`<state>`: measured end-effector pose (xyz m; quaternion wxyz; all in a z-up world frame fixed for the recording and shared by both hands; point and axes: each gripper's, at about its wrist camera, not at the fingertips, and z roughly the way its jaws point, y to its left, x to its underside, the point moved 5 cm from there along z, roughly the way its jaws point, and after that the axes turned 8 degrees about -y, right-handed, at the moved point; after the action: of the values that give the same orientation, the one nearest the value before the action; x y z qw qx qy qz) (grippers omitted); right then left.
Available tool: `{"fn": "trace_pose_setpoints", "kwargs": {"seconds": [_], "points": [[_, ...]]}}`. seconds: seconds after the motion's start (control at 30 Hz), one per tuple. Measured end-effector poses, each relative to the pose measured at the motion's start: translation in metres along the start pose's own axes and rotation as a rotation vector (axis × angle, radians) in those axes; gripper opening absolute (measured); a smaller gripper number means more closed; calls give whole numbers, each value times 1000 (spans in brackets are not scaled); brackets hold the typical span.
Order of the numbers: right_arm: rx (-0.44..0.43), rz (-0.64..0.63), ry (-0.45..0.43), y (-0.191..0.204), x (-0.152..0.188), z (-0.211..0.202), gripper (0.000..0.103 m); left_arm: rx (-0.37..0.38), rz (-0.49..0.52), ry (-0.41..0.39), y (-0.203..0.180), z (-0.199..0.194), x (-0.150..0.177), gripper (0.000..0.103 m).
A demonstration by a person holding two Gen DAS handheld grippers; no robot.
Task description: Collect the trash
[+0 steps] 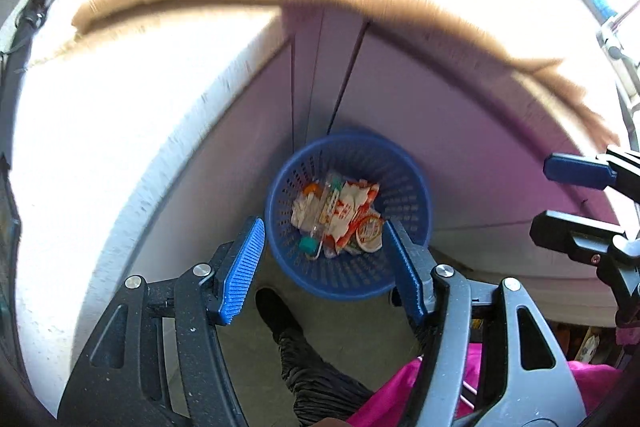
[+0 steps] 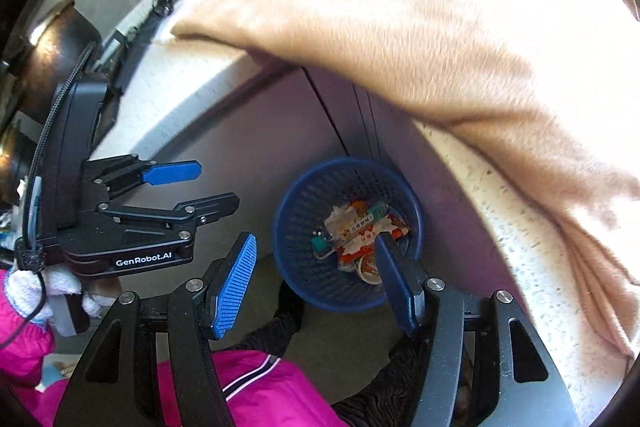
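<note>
A blue perforated basket [image 1: 406,187] stands on the floor against a purple cabinet, seen from above in both wrist views. Inside lies trash [image 1: 340,211]: crumpled red-and-white wrappers, a clear tube with teal caps and a round lid. My left gripper [image 1: 323,225] hangs open above the basket with nothing between its blue pads. My right gripper [image 2: 316,239] is also open and empty above the basket [image 2: 308,195] and its trash [image 2: 360,231]. Each gripper shows in the other's view: the right gripper [image 1: 560,199] at the right edge, the left gripper [image 2: 218,185] on the left.
A beige cloth [image 2: 440,27] drapes over the white counter [image 1: 120,131] above the purple cabinet doors [image 1: 460,131]. A metal pot [image 2: 52,43] sits at the far left. The person's pink jacket [image 2: 260,387] and dark shoe [image 1: 276,311] are just below the basket.
</note>
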<state>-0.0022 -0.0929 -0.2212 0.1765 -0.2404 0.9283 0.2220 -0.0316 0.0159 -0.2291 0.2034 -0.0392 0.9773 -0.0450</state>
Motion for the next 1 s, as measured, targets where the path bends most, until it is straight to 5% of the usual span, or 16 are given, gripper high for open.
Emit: {"fn": "trace_pose_setpoints", "kwargs": {"seconds": [0.5, 1.0], "points": [[-16, 13, -222, 1, -43, -67, 64, 25, -56, -229, 1, -78, -62, 69], [17, 31, -491, -3, -79, -123, 79, 11, -41, -453, -14, -148, -102, 91]]}}
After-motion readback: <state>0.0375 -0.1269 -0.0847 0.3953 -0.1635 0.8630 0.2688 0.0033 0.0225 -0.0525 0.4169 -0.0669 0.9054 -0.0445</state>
